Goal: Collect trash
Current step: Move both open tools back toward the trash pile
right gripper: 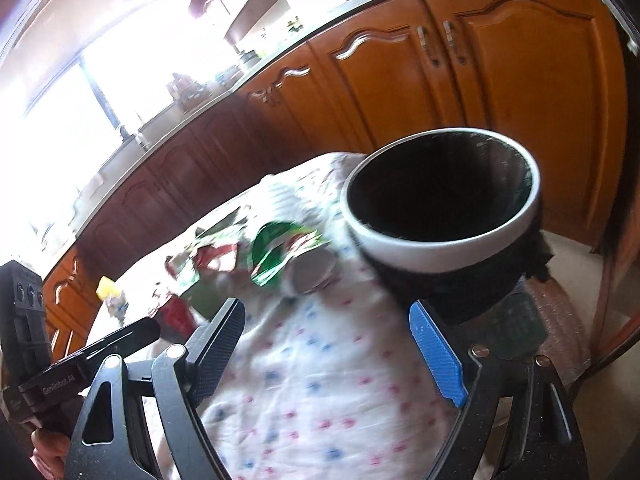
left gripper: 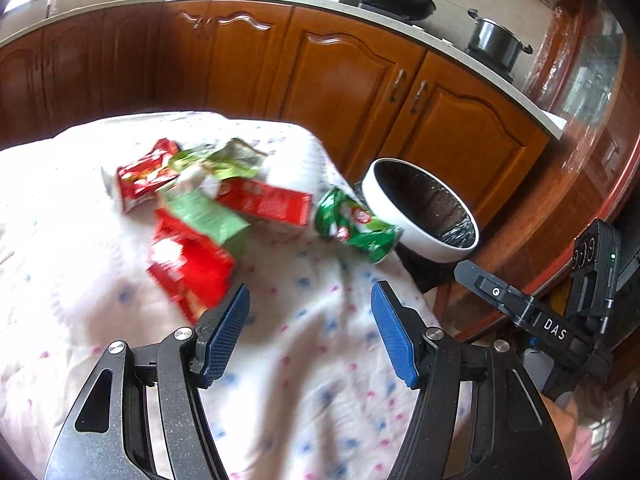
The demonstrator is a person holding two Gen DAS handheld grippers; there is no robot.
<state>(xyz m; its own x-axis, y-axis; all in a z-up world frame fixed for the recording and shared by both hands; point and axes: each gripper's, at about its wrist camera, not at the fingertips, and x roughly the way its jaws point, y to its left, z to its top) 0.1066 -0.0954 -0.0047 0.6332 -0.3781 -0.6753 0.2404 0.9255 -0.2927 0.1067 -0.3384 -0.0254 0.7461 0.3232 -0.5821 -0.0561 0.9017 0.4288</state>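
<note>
Red and green snack wrappers and cartons lie in a heap on a white dotted cloth (left gripper: 304,368): a red carton (left gripper: 188,270), a flat red box (left gripper: 266,202), a red wrapper (left gripper: 146,174) and a crumpled green wrapper (left gripper: 354,226) near the cloth's right edge. A white-rimmed bin (left gripper: 424,236) with a black liner stands just past that edge. My left gripper (left gripper: 310,300) is open above the cloth, short of the pile. My right gripper (right gripper: 326,316) is open too, with the bin (right gripper: 432,250) ahead on its right and the green wrapper (right gripper: 280,250) ahead on its left.
Wooden kitchen cabinets (left gripper: 348,76) run behind the table, with a wok (left gripper: 396,0) and a steel pot (left gripper: 496,42) on the counter. The other gripper's body (left gripper: 532,312) shows at the right of the left wrist view. A bright window (right gripper: 92,92) glares in the right wrist view.
</note>
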